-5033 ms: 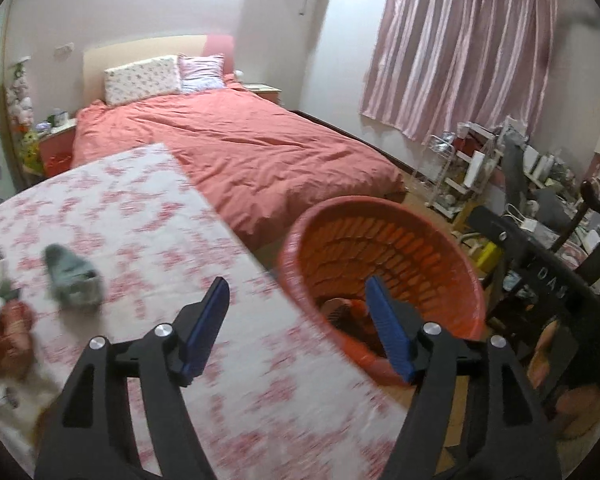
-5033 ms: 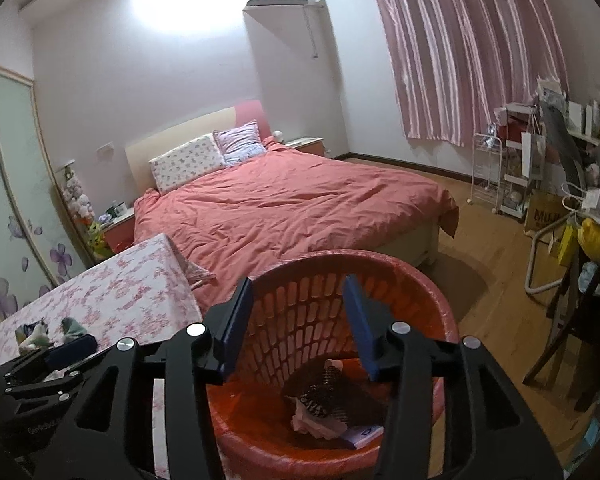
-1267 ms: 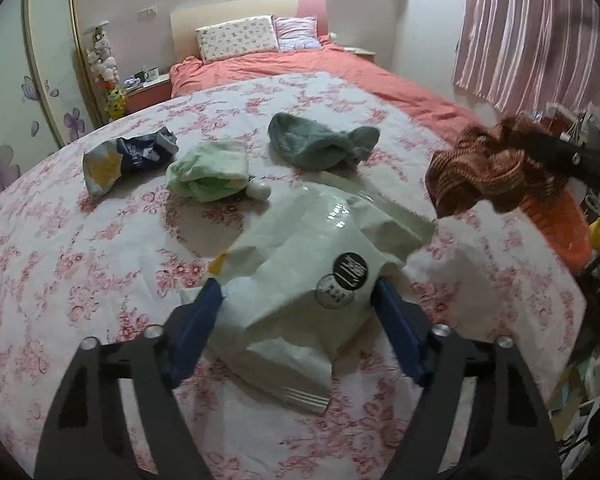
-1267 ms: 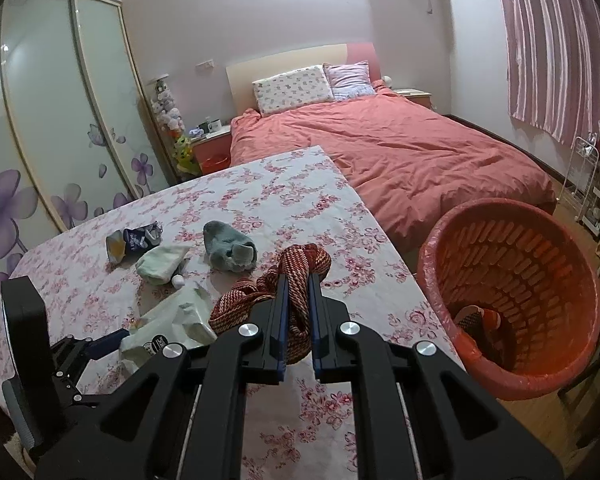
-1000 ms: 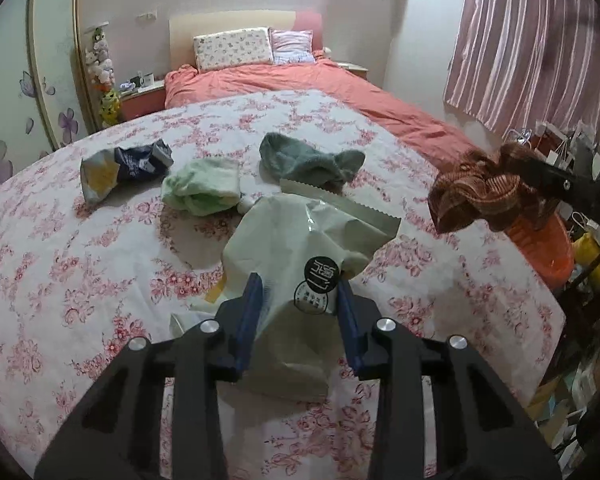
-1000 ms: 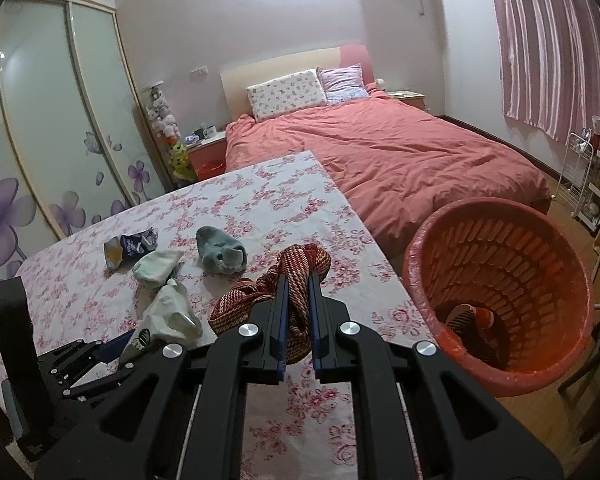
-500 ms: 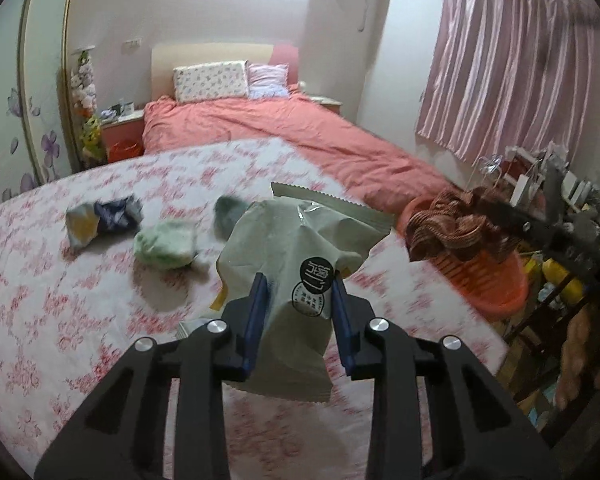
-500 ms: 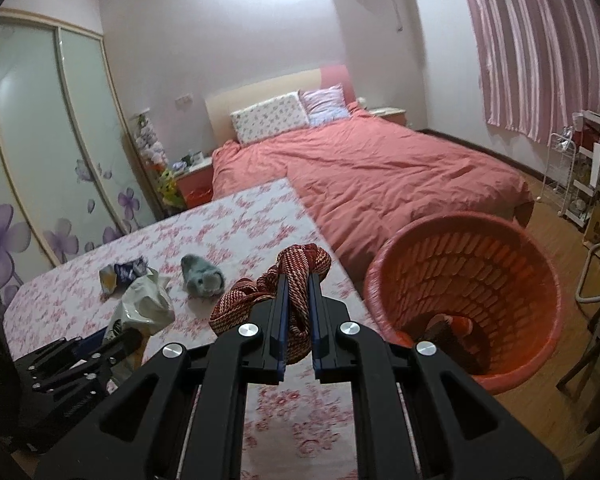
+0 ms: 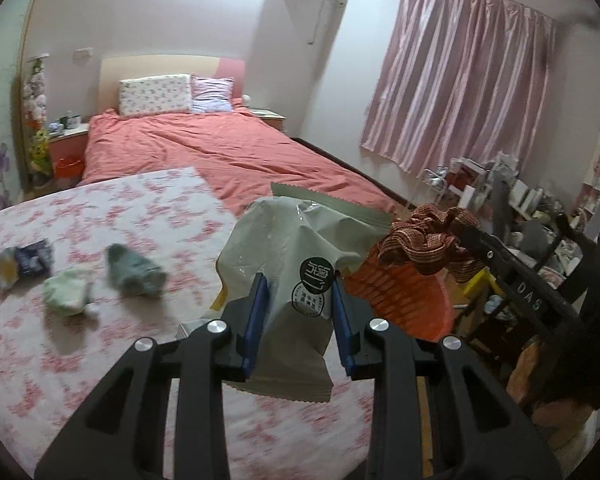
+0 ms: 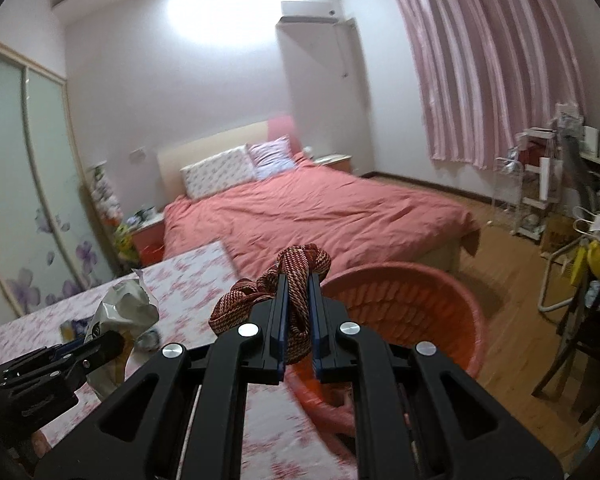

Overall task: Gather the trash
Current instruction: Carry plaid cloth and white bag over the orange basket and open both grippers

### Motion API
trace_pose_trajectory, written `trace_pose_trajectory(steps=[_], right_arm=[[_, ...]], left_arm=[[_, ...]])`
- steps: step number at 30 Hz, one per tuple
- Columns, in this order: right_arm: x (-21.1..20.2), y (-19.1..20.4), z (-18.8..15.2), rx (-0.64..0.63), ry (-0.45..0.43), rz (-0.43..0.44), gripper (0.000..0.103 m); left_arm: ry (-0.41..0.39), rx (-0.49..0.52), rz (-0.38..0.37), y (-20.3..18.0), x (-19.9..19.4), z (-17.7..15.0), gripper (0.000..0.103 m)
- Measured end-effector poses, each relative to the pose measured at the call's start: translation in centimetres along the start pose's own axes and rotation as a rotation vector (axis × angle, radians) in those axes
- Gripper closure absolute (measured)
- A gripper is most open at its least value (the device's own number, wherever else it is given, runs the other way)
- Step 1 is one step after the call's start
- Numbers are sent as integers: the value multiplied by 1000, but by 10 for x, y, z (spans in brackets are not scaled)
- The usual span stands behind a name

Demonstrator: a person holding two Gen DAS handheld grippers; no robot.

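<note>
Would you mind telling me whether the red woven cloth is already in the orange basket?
Not yet. The red woven cloth is clamped, bunched, in the right hand-held gripper, held above the orange basket.

Bedroom with coral-covered bed [image 9: 228, 152], pink curtains [image 9: 456, 96], wooden floor [image 10: 512, 280]

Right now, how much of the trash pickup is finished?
Midway. Both grippers are loaded: the left gripper holds a pale green snack bag, the right gripper a red woven cloth near the orange basket. Neither is dropped in yet. Three crumpled bits remain on the floral table.
</note>
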State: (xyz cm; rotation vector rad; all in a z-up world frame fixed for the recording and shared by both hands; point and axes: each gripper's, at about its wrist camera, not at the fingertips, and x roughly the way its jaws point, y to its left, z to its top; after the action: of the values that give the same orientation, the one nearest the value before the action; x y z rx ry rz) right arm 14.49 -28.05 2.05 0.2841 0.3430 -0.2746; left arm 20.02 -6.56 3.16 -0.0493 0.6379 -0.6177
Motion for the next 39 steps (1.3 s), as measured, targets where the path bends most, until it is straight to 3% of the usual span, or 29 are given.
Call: trace_pose_trajectory(steps=[17,31,35,39], right_arm=[[26,-61,-2,87,-39,-94,94],[33,-69,-7,121,-24,-130,93],[39,-73,-7,138,-10,-126,93],[49,-79,-7,157,23,-108,86]], left_arm=[[59,46,-141,-61,76,11,72],[104,45,-189,-76,117,12,71],[117,39,-186,-78,130,11,66],[145,22,-170,-77,144,9,58]])
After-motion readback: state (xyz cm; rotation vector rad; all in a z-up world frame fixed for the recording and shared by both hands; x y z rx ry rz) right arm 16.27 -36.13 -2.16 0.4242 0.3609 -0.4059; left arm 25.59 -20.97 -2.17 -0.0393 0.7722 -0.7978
